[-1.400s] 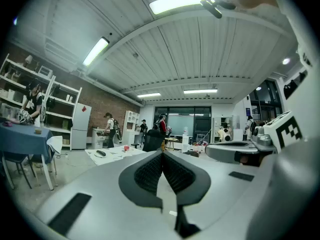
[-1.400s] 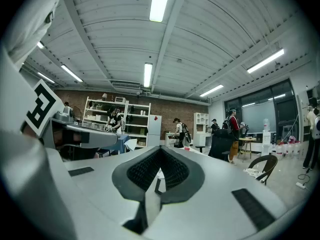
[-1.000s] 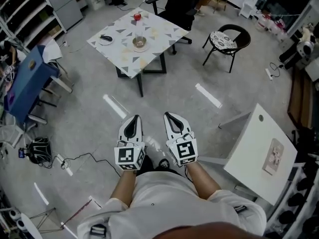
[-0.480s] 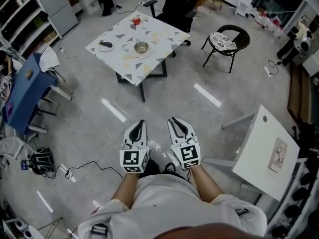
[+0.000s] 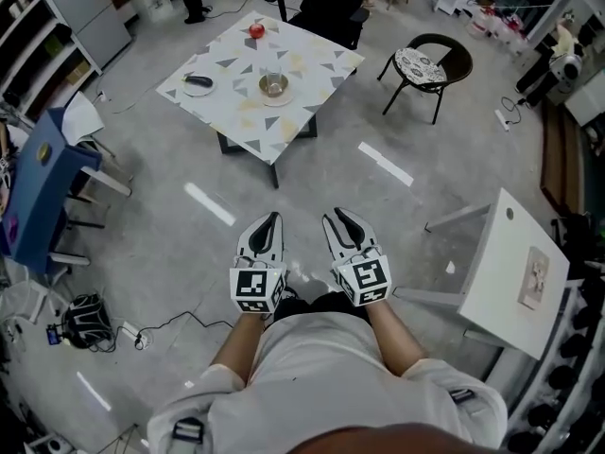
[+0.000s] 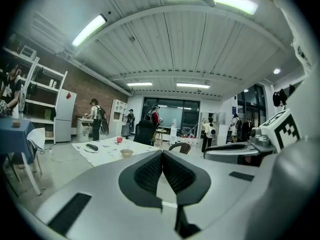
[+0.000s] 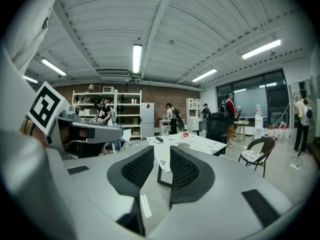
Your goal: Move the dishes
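The dishes stand on a patterned white table far ahead across the floor. A metal bowl on a small plate sits near its middle. A plate with a dark object lies at its left, and a red apple at the far side. My left gripper is held low in front of the person, shut and empty. Beside it my right gripper has its jaws a narrow gap apart, with nothing between them. The left gripper and right gripper both look toward the table.
A black round chair and a dark office chair stand by the table. A blue-covered table is at the left, a white table at the right. Cables and a bag lie on the floor at the left. People stand at the back.
The person has stepped a little toward the table, so it looks slightly larger. Both grippers stay side by side with their jaws as before.
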A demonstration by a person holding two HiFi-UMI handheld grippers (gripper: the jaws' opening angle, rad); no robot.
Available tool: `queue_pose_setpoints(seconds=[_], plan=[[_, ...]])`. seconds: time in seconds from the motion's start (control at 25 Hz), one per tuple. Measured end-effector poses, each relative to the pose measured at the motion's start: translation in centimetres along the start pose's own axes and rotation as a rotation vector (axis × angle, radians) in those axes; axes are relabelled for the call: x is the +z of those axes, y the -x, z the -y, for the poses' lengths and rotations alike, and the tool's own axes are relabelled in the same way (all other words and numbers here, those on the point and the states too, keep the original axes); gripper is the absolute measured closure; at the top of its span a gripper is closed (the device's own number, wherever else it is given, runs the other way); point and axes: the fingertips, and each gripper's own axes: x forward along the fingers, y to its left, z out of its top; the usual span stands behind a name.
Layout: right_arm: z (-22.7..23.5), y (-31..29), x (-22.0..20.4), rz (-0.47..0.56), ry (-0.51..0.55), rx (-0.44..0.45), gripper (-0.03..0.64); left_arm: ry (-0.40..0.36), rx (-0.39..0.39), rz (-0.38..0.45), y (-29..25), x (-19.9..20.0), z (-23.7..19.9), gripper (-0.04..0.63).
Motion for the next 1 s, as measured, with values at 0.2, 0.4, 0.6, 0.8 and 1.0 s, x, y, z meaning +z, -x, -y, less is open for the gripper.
queue_pose_setpoints(seconds=[0.2,0.4,0.6,0.8,1.0], plan=[[1.2,-3.0,-0.2,-0.031,-0.01,-0.001,0.528,0.021,-0.004,-0.019,-2.1,-0.4,-2.0,0.575],[3.9,-6.8,0.2,-0.032,0.002,0.026,0.528,0.031,0.036,-0.048,-6.1,-0.6,-4.1,0.575],[8.0,-12.3,1.8,-0.004,0.01,0.115,0.506,0.033,0.088,-0.045,-12.1,0.7,-5.9,0.575],[13.4,-16.7,4.1,0.004,0.05,0.182,0.505,0.039,0.152,-0.045,-18.8,2.1,-6.7,0.575],[17.8,-19.8,4.3,-0.004,0.051,0.224,0.503,0.054,0.205,-0.056,-24.3,2.4,-7.1,0.575]])
